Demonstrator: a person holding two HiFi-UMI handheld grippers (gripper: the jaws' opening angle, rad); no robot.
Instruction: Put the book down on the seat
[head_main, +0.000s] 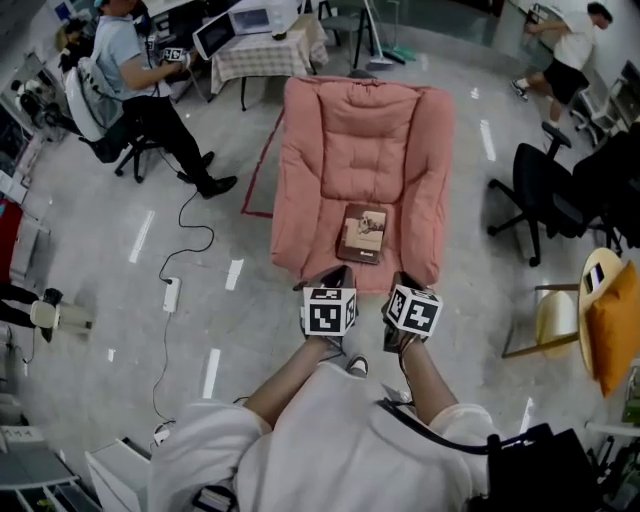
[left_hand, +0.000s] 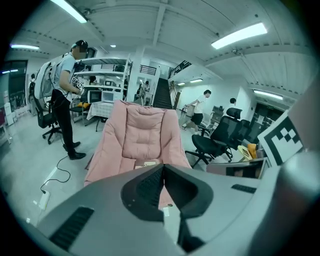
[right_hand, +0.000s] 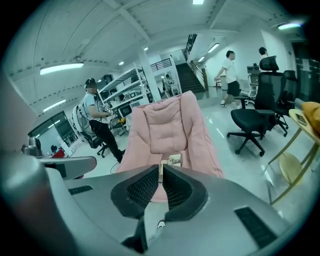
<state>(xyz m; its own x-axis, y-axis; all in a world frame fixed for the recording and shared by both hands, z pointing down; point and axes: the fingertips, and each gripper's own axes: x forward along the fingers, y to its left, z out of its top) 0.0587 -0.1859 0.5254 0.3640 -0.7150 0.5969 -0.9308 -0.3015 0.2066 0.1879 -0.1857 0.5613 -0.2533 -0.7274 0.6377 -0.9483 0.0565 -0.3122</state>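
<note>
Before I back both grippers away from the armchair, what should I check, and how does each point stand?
1. Is the book down on the seat? Ok. It lies flat on the pink armchair, near the front of the seat cushion.
2. Is the book fully supported? Ok. Its whole outline sits inside the cushion.
3. Is the left gripper free? Ok. Its jaws are together with nothing between them.
4. Is the right gripper free? Ok. Its jaws are shut with nothing between them.
5. Are the grippers clear of the book? Ok. In the head view both sit in front of the chair's front edge, apart from the book.
</note>
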